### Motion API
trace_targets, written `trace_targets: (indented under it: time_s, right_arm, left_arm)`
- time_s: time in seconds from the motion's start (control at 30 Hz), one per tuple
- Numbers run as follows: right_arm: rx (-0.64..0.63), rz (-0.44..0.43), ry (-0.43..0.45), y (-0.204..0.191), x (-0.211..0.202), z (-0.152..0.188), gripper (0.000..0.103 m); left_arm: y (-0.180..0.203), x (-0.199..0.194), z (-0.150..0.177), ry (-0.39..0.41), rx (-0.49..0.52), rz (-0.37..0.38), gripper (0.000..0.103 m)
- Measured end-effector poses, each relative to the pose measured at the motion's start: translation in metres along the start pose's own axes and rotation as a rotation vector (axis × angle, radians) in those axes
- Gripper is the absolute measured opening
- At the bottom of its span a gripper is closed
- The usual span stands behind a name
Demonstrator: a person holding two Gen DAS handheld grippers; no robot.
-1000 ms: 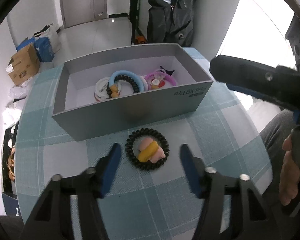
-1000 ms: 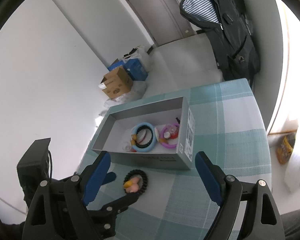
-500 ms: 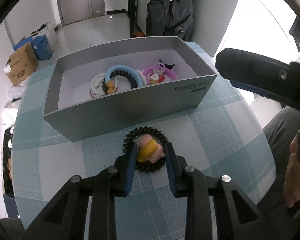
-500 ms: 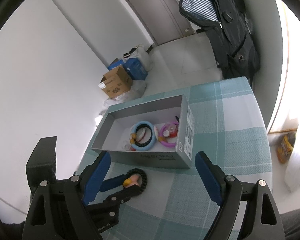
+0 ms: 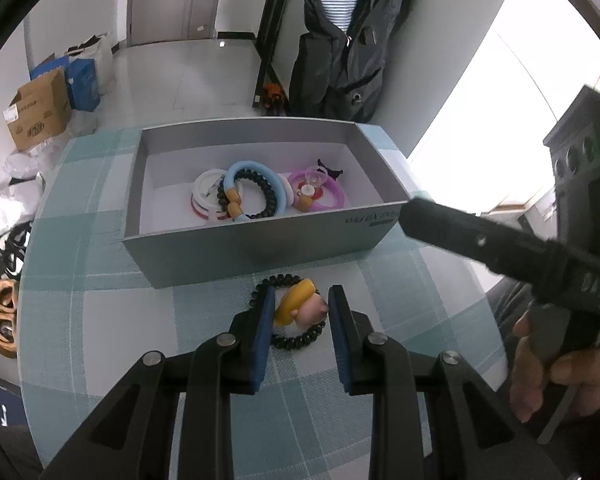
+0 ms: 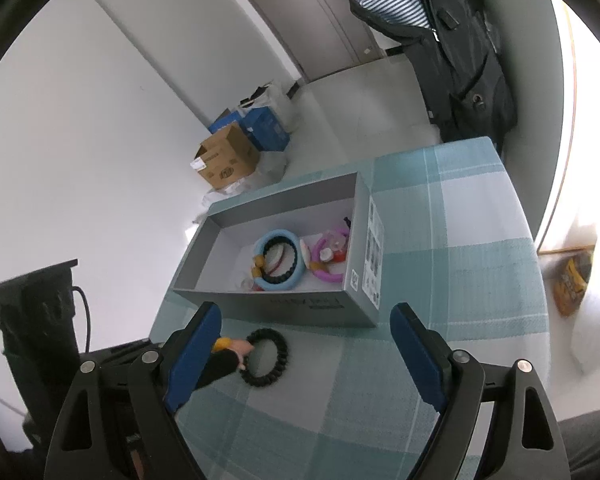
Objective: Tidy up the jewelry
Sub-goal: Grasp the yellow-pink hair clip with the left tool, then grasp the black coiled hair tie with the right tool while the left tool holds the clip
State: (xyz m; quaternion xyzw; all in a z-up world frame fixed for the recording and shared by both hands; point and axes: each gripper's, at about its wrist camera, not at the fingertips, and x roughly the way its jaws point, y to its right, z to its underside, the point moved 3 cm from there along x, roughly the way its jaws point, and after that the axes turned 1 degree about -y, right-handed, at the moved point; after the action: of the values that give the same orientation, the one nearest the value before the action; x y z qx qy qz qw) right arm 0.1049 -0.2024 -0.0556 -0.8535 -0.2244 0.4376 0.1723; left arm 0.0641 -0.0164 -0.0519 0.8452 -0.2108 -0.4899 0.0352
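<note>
I have several bracelets [image 5: 256, 194] already in the grey box [image 5: 260, 240]; my left hand-held gripper [image 5: 302, 312] pinches the last black coil bracelet's charm [image 5: 300, 308] just before it, right hand-held gripper [image 6: 304, 344] spread idle.

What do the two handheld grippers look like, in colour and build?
Both the left gripper and the right gripper have black angular plastic linkages with silver pivot bolts and flat blue pads on the jaws. The right gripper's black body carries a green light.
</note>
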Motion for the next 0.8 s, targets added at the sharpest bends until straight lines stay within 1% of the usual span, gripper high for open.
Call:
trace_targets:
  time_s: [0.1,0.27,0.4,0.53,0.7,0.73,0.8]
  right_arm:
    - [-0.008,0.004,-0.01,-0.002,0.002,0.003,0.087]
    - [-0.018,-0.001,-0.04,-0.006,0.009,0.01,0.087]
    - [-0.056,-0.013,-0.083,-0.016,0.018,0.019,0.087]
    - [-0.12,-0.015,-0.138,-0.031,0.033,0.03,0.086]
    - [-0.244,-0.003,-0.197,-0.053,0.055,0.042,0.084]
    - [-0.259,0.002,-0.199,-0.055,0.058,0.043,0.081]
    - [-0.299,0.034,-0.199,-0.06,0.064,0.044,0.079]
  left_arm:
    - [-0.006,-0.003,-0.003,0.007,-0.035,0.022,0.022]
    - [-0.013,-0.011,-0.011,0.032,-0.059,0.04,0.022]
    - [-0.02,-0.027,-0.015,0.084,-0.091,0.051,0.022]
    - [-0.034,-0.041,-0.019,0.143,-0.128,0.047,0.022]
    - [-0.057,-0.041,-0.023,0.155,-0.192,0.036,0.022]
    - [-0.062,-0.041,-0.023,0.157,-0.208,0.038,0.022]
    - [-0.068,-0.043,-0.023,0.165,-0.223,0.039,0.022]
